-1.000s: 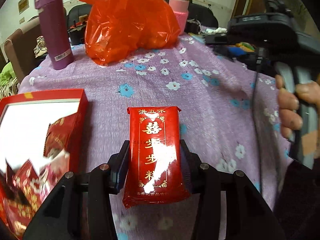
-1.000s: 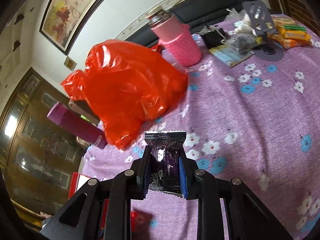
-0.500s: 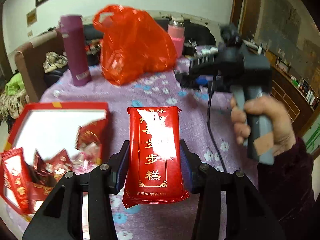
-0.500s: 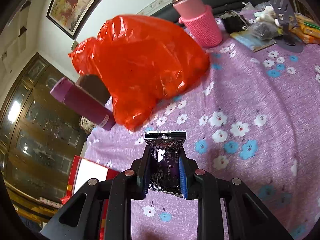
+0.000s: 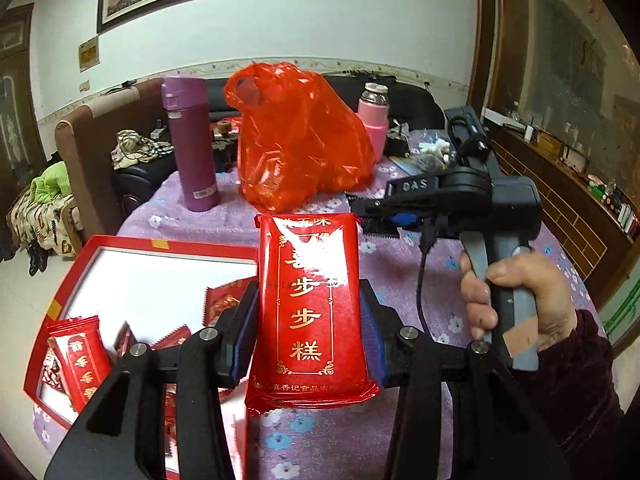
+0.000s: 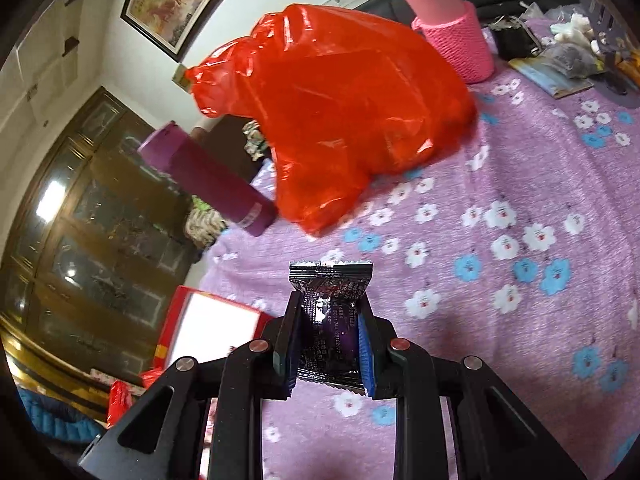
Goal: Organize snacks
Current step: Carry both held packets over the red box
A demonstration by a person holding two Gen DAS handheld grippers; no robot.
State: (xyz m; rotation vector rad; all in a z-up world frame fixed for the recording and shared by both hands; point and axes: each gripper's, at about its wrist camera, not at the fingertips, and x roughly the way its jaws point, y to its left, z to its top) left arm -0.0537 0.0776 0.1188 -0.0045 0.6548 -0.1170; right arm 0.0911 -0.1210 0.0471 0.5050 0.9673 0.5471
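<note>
1. Purple flowered tablecloth (image 6: 520, 184) covers the whole table; a wide bare stretch of it lies ahead and to the right of both grippers, giving open room for moving.
2. Orange plastic bag (image 5: 296, 140) stands at the far side, flanked by a purple flask (image 5: 190, 148) and a pink bottle (image 5: 374, 118), all well apart from the tools.
3. Red box (image 5: 72, 264) with a white floor sits at the near left corner of the table, low and to the left of both grippers. It already holds several red snack packets (image 5: 78, 356). Its right wall is the edge any packet must clear, and its far half is bare.
4. Left gripper (image 5: 308, 332) is clamped part-way closed on a long red cake packet (image 5: 312, 308), whose long axis runs straight out along the fingers. I judge this hand the nearer to the box, which lies just beside it.
5. Right gripper (image 6: 329, 340), gripped by the person's hand (image 5: 516, 300), is nearly closed on a small dark purple packet (image 6: 330, 320), upright between the pads. The box shows lower left in its view, farther off.
</note>
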